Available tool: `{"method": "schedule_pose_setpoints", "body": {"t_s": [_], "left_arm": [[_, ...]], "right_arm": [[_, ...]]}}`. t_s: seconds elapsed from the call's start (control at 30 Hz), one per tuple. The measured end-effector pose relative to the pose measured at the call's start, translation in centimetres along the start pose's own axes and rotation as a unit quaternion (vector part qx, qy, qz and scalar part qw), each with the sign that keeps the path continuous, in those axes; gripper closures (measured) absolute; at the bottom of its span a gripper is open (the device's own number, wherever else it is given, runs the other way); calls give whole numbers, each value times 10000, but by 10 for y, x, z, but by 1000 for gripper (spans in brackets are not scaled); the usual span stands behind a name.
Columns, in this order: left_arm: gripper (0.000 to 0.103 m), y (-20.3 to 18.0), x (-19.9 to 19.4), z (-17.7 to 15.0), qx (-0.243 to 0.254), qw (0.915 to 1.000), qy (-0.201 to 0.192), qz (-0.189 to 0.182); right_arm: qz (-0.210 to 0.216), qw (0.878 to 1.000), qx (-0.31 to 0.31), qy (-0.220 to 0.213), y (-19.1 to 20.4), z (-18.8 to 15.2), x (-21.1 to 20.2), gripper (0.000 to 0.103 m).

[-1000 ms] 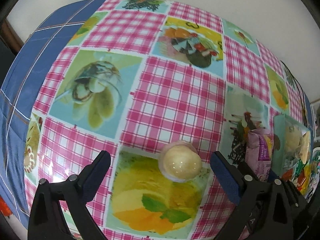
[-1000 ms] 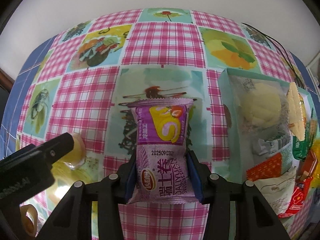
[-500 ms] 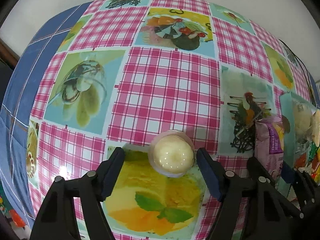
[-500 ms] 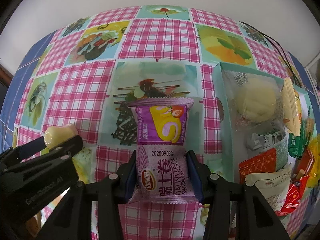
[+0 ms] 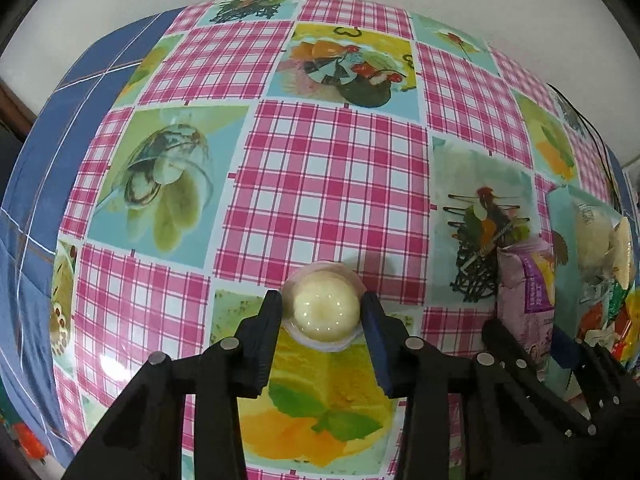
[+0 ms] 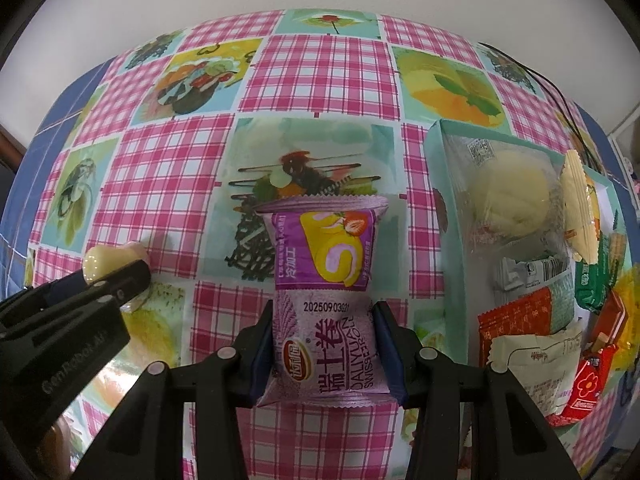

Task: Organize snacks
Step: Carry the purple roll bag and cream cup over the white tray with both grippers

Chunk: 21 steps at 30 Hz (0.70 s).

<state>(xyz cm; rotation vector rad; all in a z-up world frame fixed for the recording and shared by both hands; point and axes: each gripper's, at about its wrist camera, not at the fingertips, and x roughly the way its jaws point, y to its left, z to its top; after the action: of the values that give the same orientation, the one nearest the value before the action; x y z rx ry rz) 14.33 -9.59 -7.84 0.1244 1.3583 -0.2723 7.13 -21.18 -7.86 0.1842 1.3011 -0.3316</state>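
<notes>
A small pale-yellow jelly cup (image 5: pixel 324 308) stands on the checked tablecloth. My left gripper (image 5: pixel 322 316) points down over it. Its jaws are closing, and both pads touch the cup's sides. From the right wrist view the same cup (image 6: pixel 98 264) shows at the far left, between the left gripper's fingers (image 6: pixel 120 280). My right gripper (image 6: pixel 324 344) is shut on a purple Swiss roll packet (image 6: pixel 326 256), which it holds by the lower half above the table. This packet (image 5: pixel 528 292) also appears at the right of the left wrist view.
A teal box (image 6: pixel 448 208) at the right holds several wrapped snacks, among them a pale bun (image 6: pixel 508 196) and red packets (image 6: pixel 516 320). A black cable (image 6: pixel 560 92) runs along the far right. The pink checked tablecloth (image 5: pixel 328 184) ends at a blue border (image 5: pixel 36 184) on the left.
The left gripper's jaws have come in from wide apart until they touch the jelly cup, and the gripper has shifted slightly toward it. The right gripper still holds the purple packet.
</notes>
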Motion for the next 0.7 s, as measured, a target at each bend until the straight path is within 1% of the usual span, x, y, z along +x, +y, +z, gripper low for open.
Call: {"method": "schedule_pose_setpoints", "body": {"t_s": [0.13,0.17,0.2,0.33,0.43,0.47,0.7], "left_arm": [[61,8,-1,-2,-108,9999,23,-94],[64,10,-2,-3,-128,9998,23,-119],[64,13,-1,-3,-149,9998,5,-150],[64,20,-2,-1,-253,9994,38,-252],[64,27,-2,-1,-360,9987,40,-355],[64,30,-4,0,-396,9983,16,-419],[64,37,-35,6,-492,9971,-224,-535]], "right_arm": [[-13,10000,-63,-7,2,0,0,57],[-10,10000,-70,-14,4,-1,0,57],[3,10000,-74,-20,4,-1,0,58],[111,9999,-87,-43,9,-3,-2,62],[141,9998,-86,-78,12,-4,-6,62],[154,9998,-85,-98,13,-4,-8,63],[288,9989,-54,-358,15,4,-31,63]]}}
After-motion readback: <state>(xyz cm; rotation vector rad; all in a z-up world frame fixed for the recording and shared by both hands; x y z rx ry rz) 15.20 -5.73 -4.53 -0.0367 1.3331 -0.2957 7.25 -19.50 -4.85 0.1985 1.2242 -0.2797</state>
